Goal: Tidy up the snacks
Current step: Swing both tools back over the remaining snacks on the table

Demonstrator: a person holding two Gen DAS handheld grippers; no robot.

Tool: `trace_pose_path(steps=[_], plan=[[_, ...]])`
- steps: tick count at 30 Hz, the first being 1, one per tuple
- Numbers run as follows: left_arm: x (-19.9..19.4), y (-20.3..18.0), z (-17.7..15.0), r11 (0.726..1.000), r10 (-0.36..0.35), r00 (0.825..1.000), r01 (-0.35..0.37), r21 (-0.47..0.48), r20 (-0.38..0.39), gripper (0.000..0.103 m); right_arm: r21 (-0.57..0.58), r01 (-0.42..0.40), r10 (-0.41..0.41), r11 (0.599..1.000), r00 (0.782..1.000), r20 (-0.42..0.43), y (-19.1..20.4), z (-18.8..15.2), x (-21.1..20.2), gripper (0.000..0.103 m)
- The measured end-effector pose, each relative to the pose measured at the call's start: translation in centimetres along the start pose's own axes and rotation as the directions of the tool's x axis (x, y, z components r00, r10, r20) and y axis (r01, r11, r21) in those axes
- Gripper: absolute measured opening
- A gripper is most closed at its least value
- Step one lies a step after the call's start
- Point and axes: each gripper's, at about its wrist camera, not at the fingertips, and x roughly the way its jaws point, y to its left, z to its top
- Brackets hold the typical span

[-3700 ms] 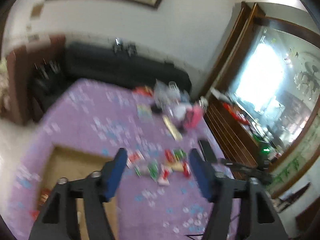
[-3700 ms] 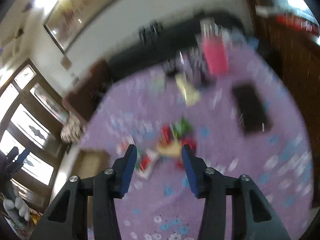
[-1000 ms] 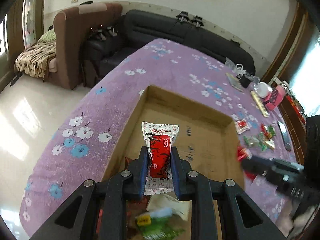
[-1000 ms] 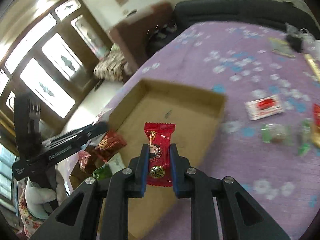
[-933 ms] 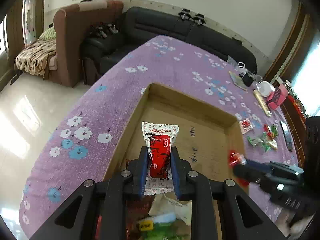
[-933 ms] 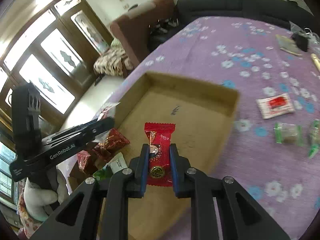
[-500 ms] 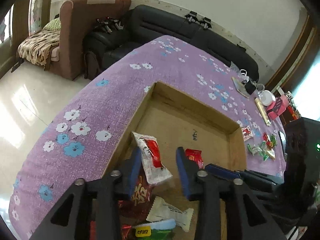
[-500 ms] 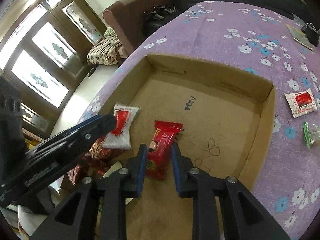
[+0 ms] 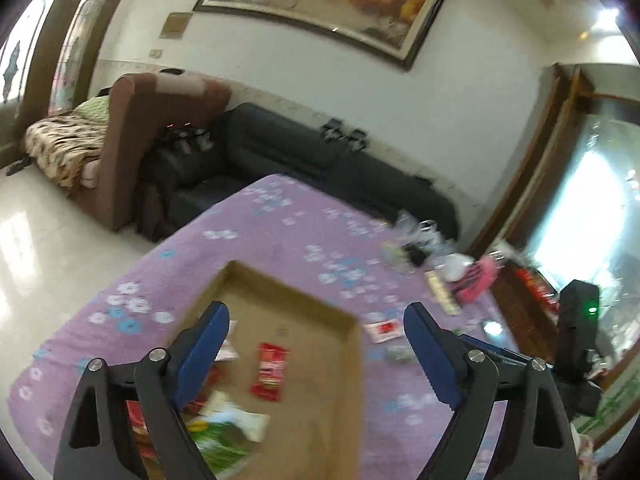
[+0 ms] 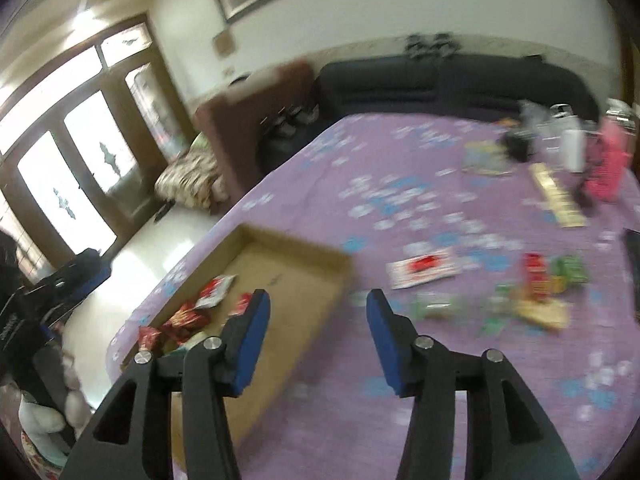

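A shallow cardboard box sits on the purple flowered tablecloth. It holds several snack packets, among them a red packet and a white-and-red packet. My left gripper is wide open and empty above the box. My right gripper is open and empty over the box's right rim. Loose snacks lie on the cloth to the right: a white-and-red packet and a red, green and yellow pile.
A yellow flat box, a pink item, a white cup and clutter stand at the table's far right. A black sofa and a brown armchair lie beyond the table. A dark wooden cabinet is at the right.
Both grippers opened and dropped their packets into the box, then lifted and tilted up. The right gripper swung right toward the loose snacks.
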Motion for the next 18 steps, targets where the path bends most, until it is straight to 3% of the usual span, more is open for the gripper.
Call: trace_pose_path(steps=[6, 10, 14, 18], plan=[[1.1, -3.5, -1.4, 0.998, -0.062, 0.997, 0.062, 0.006, -0.051, 0.092, 0.120, 0.182, -0.192, 0.976, 0.978, 0.082, -10.4, -0.2, -7.2, 0.053], [3.5, -6.1, -2.9, 0.995, -0.092, 0.986, 0.098, 0.035, -0.137, 0.091, 0.222, 0.270, -0.288, 0.937, 0.956, 0.053, -16.6, -1.0, -8.9, 0.054], [5.4, -8.5, -4.4, 0.991, -0.106, 0.973, 0.121, 0.063, -0.206, 0.092, 0.267, 0.256, -0.262, 0.929, 0.965, -0.011, -20.4, -2.3, -6.2, 0.054], [6.5, -10.0, -5.6, 0.989, -0.094, 0.963, 0.119, 0.089, -0.251, 0.091, 0.292, 0.182, -0.163, 0.939, 0.983, -0.087, -21.9, -2.5, -0.2, 0.054]])
